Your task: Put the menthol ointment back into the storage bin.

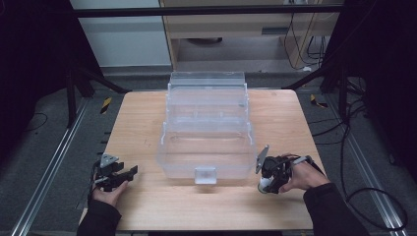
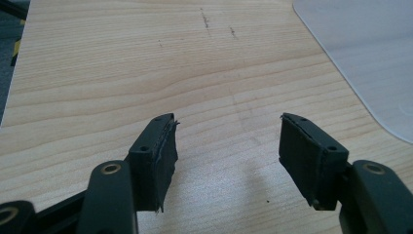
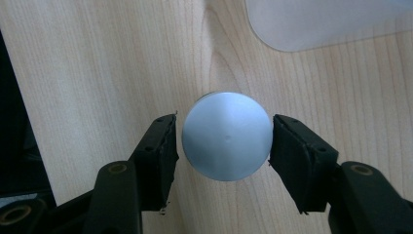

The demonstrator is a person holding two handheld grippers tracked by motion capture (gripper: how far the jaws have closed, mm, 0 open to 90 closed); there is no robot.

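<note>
A small upright cylinder with a flat silvery top [image 3: 226,136] stands on the wooden table [image 1: 147,128] between the jaws of my right gripper [image 3: 225,134]. One pad sits at its edge; at the other pad a thin gap shows. From above, the right gripper [image 1: 268,183] points down over the pale cylinder [image 1: 264,186], just right of the box's front corner. My left gripper [image 1: 132,172] rests at the table's front left. Its jaws [image 2: 228,131] stand wide apart over bare wood.
A large clear plastic box [image 1: 206,164] with a front latch and its lid thrown back fills the table's middle. Its corner shows in the left gripper view [image 2: 370,58] and the right gripper view [image 3: 321,19]. Metal rails and cables lie on the floor around the table.
</note>
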